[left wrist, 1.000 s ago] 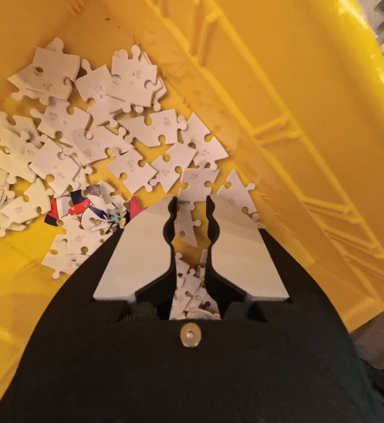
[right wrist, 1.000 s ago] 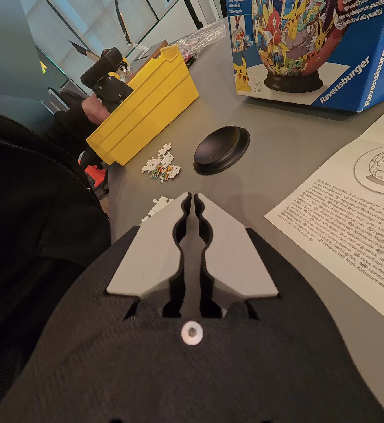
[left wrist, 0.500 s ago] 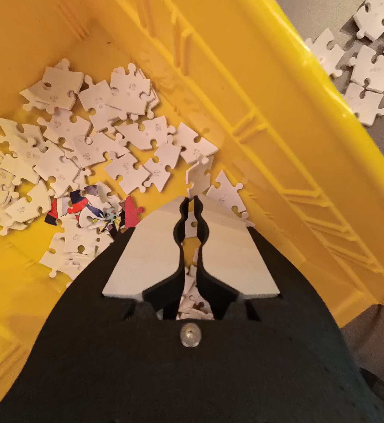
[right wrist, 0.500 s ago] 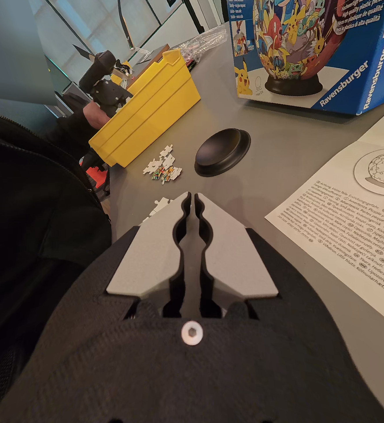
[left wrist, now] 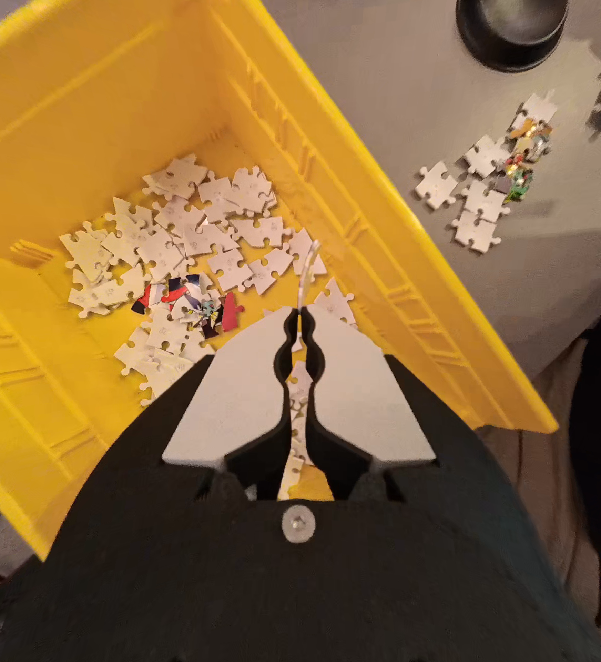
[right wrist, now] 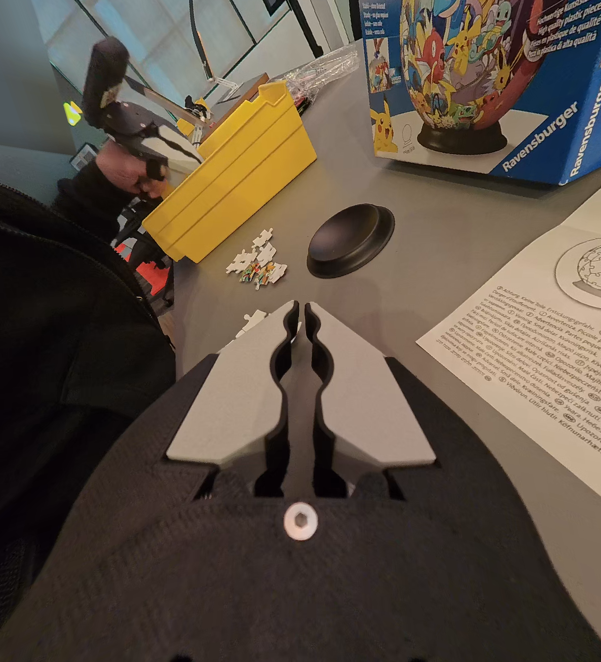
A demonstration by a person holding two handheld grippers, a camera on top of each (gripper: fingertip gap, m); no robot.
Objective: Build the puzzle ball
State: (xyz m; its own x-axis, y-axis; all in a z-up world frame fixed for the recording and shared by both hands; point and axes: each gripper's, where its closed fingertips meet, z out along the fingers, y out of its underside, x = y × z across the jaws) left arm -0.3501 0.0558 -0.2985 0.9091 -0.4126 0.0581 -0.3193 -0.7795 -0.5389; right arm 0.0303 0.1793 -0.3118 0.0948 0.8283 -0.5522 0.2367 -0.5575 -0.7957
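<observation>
My left gripper (left wrist: pixel 299 311) is shut on a white curved puzzle piece (left wrist: pixel 307 274), held edge-on above the yellow bin (left wrist: pixel 381 229). Many white pieces (left wrist: pixel 191 236) lie face-down on the bin floor, a few showing colour (left wrist: pixel 198 308). A small cluster of pieces (left wrist: pixel 481 193) lies on the grey table right of the bin, also in the right wrist view (right wrist: pixel 258 263). The black round stand (right wrist: pixel 351 240) sits past them. My right gripper (right wrist: pixel 301 306) is shut and empty, low over the table. The left gripper (right wrist: pixel 138 132) shows far off at the bin (right wrist: pixel 234 172).
The blue puzzle box (right wrist: pixel 499 78) stands at the back right. A printed instruction sheet (right wrist: pixel 542 336) lies on the right. A loose white piece (right wrist: pixel 254 318) lies beside my right fingers. A dark sleeve (right wrist: pixel 59 322) fills the left side. A clear plastic bag (right wrist: pixel 324 68) lies behind the bin. The grippers' ends are close to 40 cm from one another.
My left gripper closed on a white piece in the bin and lifted it up and back, so the bin rim and table came into view. The right gripper stayed still.
</observation>
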